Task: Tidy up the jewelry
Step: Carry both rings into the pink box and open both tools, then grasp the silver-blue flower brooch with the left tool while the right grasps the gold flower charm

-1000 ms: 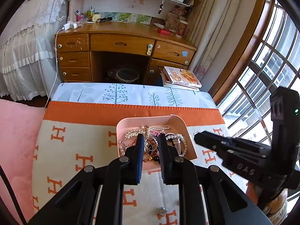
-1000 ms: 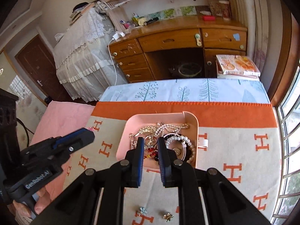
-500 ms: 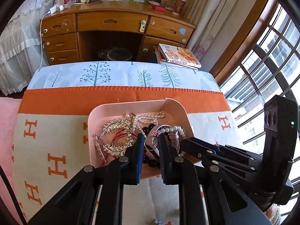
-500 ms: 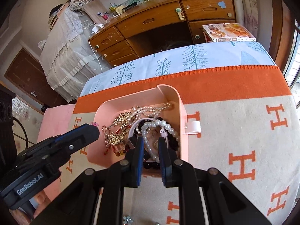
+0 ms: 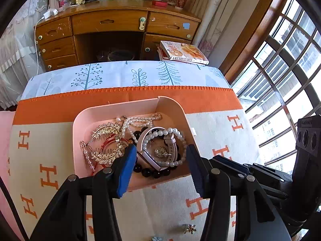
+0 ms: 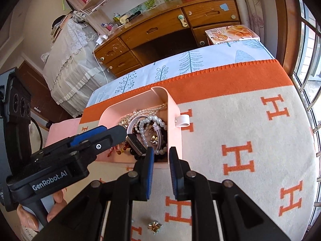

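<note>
My left gripper (image 5: 158, 156) sits low in the frame, over the near edge of the pink tray (image 5: 128, 108) at picture centre. Its jaws have just been opening, from nearly together to about halfway apart. The white watch band (image 5: 144, 154) and pearl bracelet (image 5: 170, 132) lie between the pads, but neither pad presses on them, so I hold nothing yet. My right gripper (image 6: 161, 156), at lower centre of its own view, is nearly closed and empty, its tips at the tray's near right corner. I judge I'm set to pick a piece from the tangle.
</note>
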{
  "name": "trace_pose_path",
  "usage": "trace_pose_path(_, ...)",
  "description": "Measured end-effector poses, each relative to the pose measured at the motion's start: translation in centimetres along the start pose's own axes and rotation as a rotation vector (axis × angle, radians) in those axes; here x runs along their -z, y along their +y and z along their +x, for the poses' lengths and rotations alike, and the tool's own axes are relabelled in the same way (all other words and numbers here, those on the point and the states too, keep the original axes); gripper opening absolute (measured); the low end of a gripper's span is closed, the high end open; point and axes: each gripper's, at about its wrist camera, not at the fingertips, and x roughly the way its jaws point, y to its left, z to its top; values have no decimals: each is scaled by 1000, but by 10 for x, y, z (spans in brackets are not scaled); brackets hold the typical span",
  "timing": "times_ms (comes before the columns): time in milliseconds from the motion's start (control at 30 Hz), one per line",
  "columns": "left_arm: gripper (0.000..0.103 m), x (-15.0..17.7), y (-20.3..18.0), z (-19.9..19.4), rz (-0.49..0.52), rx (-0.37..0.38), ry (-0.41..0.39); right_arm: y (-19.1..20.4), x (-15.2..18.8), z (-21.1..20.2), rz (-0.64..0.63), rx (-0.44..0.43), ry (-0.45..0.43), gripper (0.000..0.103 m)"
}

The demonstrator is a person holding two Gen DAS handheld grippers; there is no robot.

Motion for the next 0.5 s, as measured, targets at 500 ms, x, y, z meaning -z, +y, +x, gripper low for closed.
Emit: trace_pose_path(500, 71, 64, 15, -51, 36, -109, -37, 15, 55, -21, -85, 20, 22, 16)
